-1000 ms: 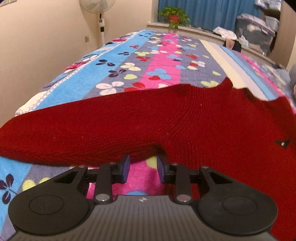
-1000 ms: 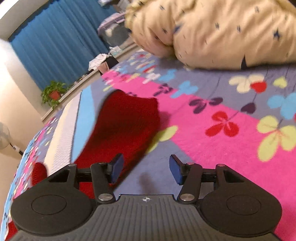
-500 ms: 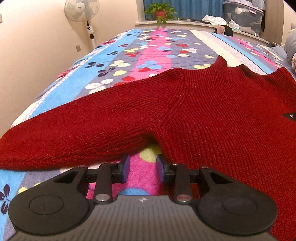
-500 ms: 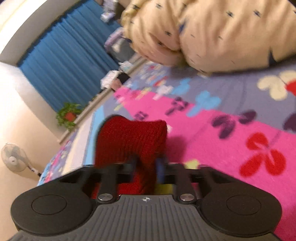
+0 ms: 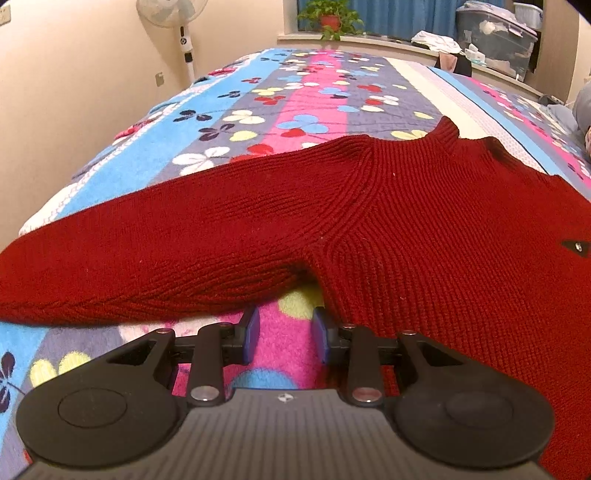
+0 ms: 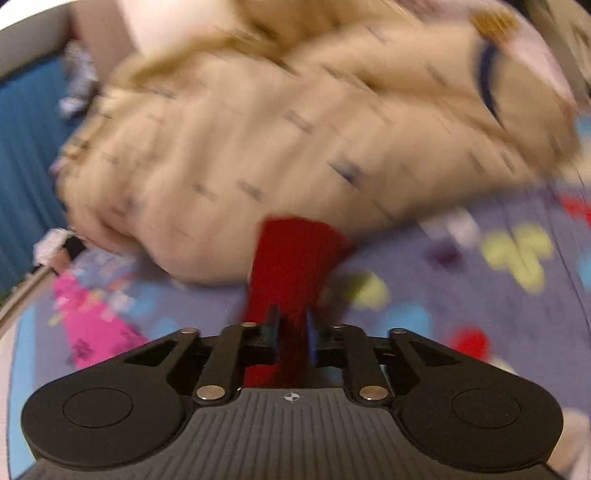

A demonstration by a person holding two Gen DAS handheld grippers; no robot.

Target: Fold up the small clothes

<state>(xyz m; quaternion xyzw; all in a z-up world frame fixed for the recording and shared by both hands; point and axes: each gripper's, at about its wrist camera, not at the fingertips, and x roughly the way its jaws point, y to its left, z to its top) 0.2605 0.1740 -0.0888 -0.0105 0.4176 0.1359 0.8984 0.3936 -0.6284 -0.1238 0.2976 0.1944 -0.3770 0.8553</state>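
A dark red knit sweater [image 5: 369,229] lies spread on the flowered bedspread [image 5: 314,81], one sleeve reaching to the left. My left gripper [image 5: 286,318] hovers low at the sweater's armpit, open, with only pink bedspread showing between its blue pads. In the blurred right wrist view the end of the other red sleeve [image 6: 295,254] rises from between the pads of my right gripper [image 6: 291,317], lifted off the bedspread [image 6: 480,295]. The pads still press on the sleeve while the jaws are opening.
A bulky cream quilt with small dark marks [image 6: 277,147] lies just beyond the held sleeve. A standing fan [image 5: 173,14] and beige wall flank the bed's left side. A potted plant [image 5: 328,14] and a storage box [image 5: 495,33] stand on the far ledge.
My right gripper closed on the sleeve end, lifted it and swung toward the cream quilt. The left gripper stayed at the armpit, and the sweater's body now lies flatter.
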